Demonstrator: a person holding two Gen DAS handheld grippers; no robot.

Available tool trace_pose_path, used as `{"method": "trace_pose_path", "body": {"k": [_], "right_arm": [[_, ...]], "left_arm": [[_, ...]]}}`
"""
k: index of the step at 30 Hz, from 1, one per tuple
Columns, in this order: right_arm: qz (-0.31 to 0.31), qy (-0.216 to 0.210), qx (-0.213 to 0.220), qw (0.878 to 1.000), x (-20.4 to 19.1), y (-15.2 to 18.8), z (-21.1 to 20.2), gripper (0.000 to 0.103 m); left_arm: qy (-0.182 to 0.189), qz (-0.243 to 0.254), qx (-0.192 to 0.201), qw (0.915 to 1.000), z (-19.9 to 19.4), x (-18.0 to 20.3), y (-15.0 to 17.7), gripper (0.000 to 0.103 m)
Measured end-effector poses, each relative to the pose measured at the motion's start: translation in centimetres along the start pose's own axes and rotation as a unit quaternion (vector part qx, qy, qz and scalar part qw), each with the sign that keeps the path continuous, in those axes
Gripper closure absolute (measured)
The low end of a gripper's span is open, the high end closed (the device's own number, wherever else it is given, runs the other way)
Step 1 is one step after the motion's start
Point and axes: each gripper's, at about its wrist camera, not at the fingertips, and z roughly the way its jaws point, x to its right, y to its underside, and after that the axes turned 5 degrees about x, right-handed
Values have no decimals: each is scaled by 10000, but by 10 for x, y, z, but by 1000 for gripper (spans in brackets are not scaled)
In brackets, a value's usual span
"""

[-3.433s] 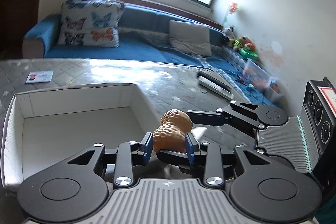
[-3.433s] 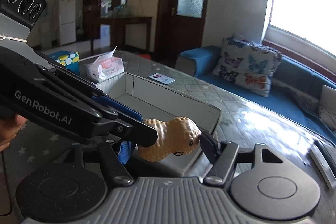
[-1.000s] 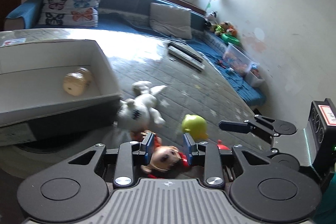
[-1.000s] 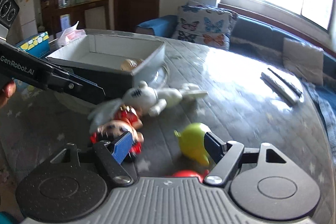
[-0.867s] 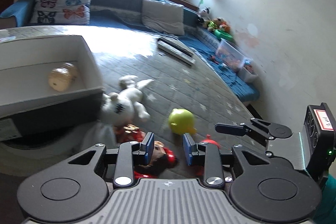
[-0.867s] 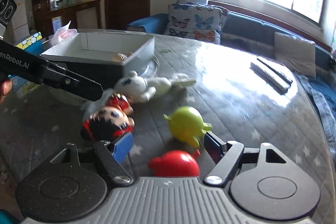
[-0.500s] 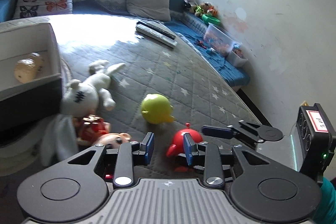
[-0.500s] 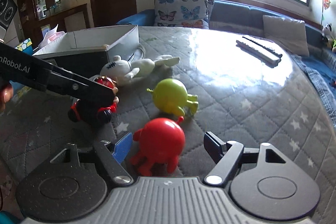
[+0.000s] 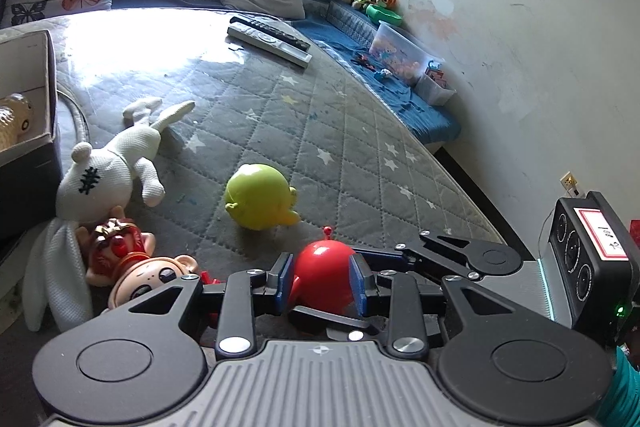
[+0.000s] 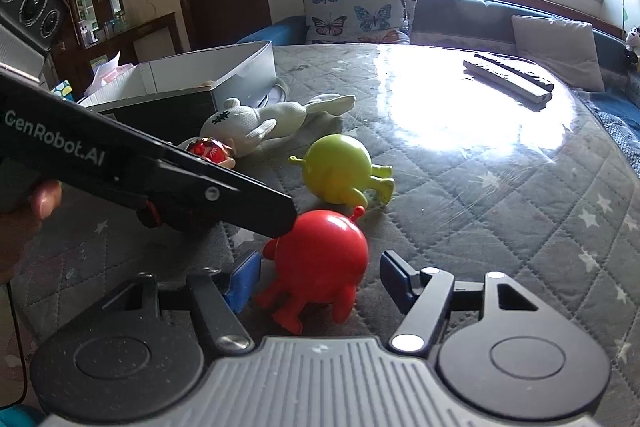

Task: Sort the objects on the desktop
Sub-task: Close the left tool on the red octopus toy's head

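The red toy is sitting between the blue pads of the left claw. The pads look like they are touching its sides, but I cannot tell if they are squeezing it. Half a second ago the red toy was just in front of that claw, off to the right. The right claw is around the same red toy, with gaps on both sides, so it is holding nothing. Its jaws have just been closing in on the toy. The tip of the left claw is touching the top of the toy in the right view. Just past both claws the green toy is lying on the gray quilt. To the left are the little doll and the white bunny. Farther left, the box is holding the peanut toy. A second ago the left claw was over the doll.
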Motion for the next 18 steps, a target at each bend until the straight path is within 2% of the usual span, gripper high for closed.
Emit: {"method": "trace_pose_path", "body": {"k": [7,18], "right_arm": [[53,-61,6,10000,1,2,-1,42],[147,-105,2,9998,2,5,-2,53]], "left_arm": [[43,-9,-103,9999,6,0,0,70],[45,-107,-146,9998,10,-4,0,70]]}}
